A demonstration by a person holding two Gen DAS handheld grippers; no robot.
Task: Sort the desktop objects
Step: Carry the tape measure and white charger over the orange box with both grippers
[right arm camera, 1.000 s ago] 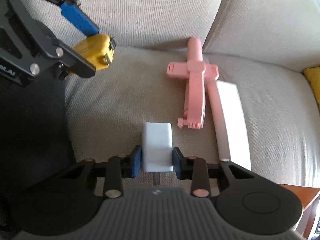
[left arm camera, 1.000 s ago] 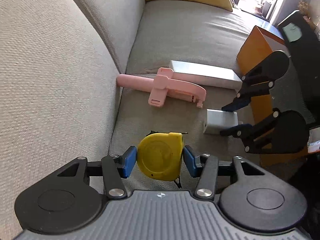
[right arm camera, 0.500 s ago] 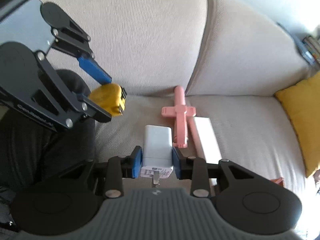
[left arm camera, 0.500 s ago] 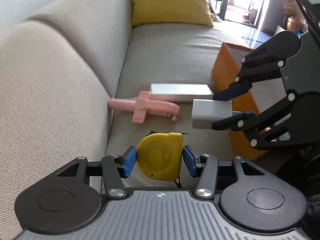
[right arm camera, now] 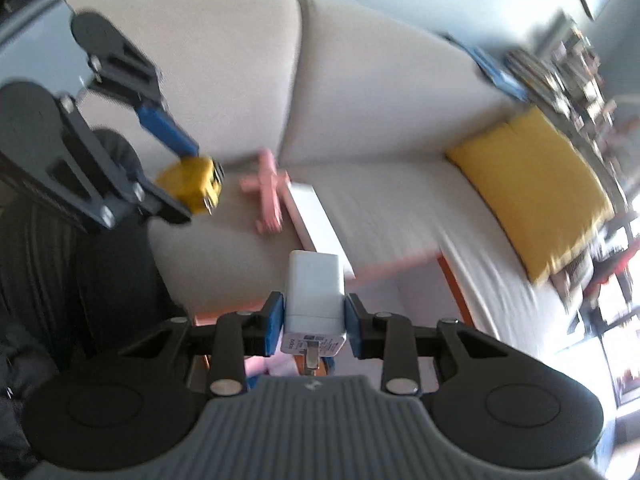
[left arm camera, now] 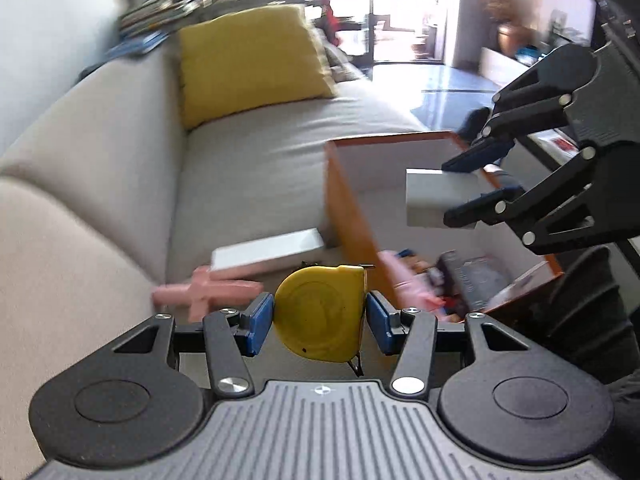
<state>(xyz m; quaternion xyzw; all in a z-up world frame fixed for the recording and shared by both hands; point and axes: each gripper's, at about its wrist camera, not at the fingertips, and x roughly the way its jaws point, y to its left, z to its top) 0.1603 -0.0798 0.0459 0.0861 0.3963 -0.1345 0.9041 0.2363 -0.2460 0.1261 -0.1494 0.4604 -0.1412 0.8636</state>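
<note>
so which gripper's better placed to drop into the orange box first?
Right, probably. The right gripper holds the white charger over the orange box. The left gripper, clamped on the yellow tape measure, looks short of its near wall.

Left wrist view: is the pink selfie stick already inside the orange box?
No, the pink selfie stick lies on the sofa seat beside the orange box.
</note>
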